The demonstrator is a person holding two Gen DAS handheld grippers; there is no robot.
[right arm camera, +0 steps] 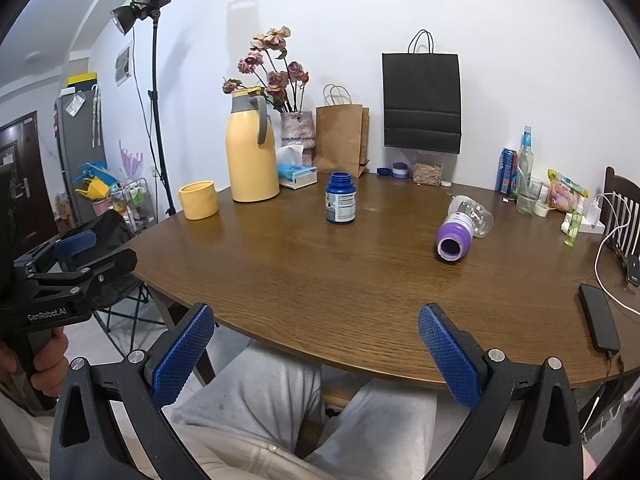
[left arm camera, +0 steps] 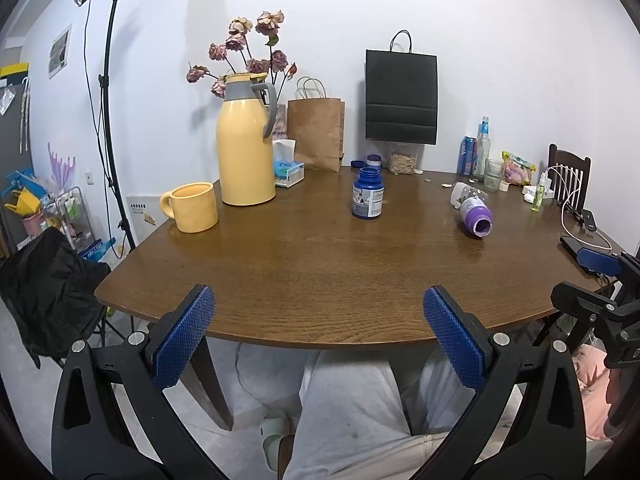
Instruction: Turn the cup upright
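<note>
**Two grippers held open short of the table; cup lying on its side**

Two grippers are being held at the bottom of their frames, below the near table edge. The left gripper is being presented with its jaws spread wide and nothing between the blue pads. The right gripper is being shown the same way: wide open, empty.

The cup, a clear body with a purple mouth end, is being observed lying on its side on the table, right of centre in the right wrist frame, mouth turned toward the camera. In the left wrist frame it is being seen at middle right. No contact is being made with it by either gripper.

A blue bottle is standing upright at frame centre, well apart from the cup. A yellow mug and a yellow jug are standing at the left.

Risks being judged from here:
- A rounded body on a polished surface is likely to roll if only one pad touches first.
- A grip on the smooth clear section may slip during rotation; the purple end appears the firmer hold.
- A phone and white cable at lower right are lying near the right-hand approach path and could be snagged.
</note>
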